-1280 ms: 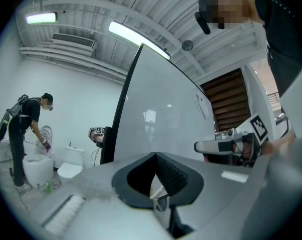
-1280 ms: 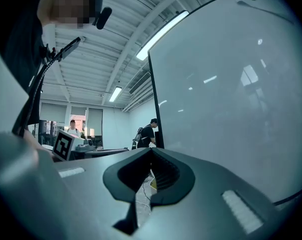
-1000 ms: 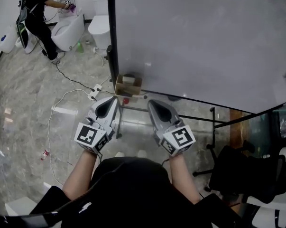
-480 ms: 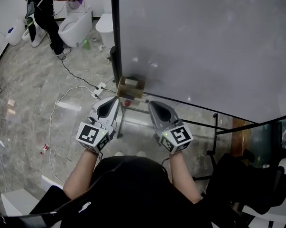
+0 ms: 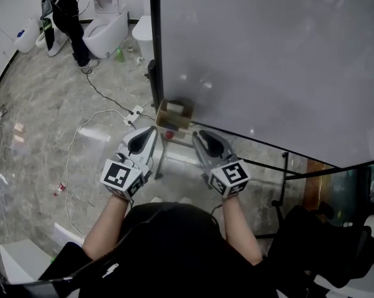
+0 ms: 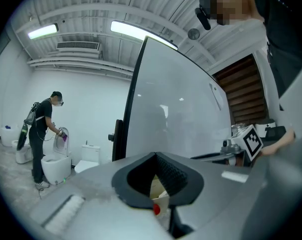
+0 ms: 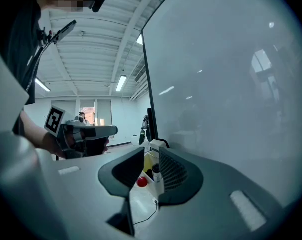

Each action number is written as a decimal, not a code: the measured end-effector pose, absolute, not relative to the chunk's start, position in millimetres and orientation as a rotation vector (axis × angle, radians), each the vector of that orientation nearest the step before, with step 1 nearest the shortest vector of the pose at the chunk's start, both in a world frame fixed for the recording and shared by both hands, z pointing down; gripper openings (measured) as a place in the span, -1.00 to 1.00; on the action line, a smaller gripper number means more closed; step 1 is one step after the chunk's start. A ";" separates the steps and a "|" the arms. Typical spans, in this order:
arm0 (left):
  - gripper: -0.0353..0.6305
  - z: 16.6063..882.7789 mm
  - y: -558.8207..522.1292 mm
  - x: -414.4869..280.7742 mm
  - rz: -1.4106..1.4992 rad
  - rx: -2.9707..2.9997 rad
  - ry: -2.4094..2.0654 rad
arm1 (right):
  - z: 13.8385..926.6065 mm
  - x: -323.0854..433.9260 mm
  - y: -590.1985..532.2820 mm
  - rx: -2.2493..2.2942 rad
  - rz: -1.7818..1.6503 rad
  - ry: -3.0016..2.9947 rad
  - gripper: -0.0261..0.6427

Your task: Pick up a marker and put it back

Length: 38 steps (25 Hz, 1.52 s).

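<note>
Your right gripper (image 5: 199, 133) has just been opening its jaws, with nothing between them; your left gripper (image 5: 151, 130) is clenched and empty. Centre the black-capped marker (image 7: 156, 172), upright in the small cardboard box (image 5: 174, 112) just ahead, before squeezing. The large grey whiteboard (image 5: 267, 54) crowds your right; the open marble floor (image 5: 62, 104) lies to the left.

Head view looks steeply down; both gripper views face level, seemingly sharing the whiteboard's (image 5: 267, 54) box (image 5: 171, 121).

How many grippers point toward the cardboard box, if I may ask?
2: left gripper left of the box; right gripper right of it, jaws just opening, empty. None seem hidden.
</note>
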State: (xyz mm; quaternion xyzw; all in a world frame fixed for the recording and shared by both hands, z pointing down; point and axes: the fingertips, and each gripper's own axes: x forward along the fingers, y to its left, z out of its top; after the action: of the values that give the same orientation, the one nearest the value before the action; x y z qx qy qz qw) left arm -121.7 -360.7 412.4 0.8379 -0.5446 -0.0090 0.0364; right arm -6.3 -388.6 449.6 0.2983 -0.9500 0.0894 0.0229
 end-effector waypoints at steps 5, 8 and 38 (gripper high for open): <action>-0.88 412.8 -362.6 -123.5 -0.039 2.564 -1.687 | 459.8 -11.7 -392.9 0.883 0.291 -2.926 -0.58; -0.88 414.1 -364.2 -124.7 -0.039 2.555 -1.699 | 466.4 -14.8 -395.2 0.859 0.299 -2.916 -0.54; -0.88 413.5 -366.5 -145.7 -0.030 2.512 -1.760 | 502.0 -34.3 -411.9 0.793 0.382 -2.871 -0.64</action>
State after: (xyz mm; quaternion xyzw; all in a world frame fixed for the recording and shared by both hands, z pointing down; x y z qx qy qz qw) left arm -145.7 -366.5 413.5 0.8183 -0.5736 -0.0099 0.0372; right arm -34.3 -411.9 502.0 0.2634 -0.9538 0.1270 0.0693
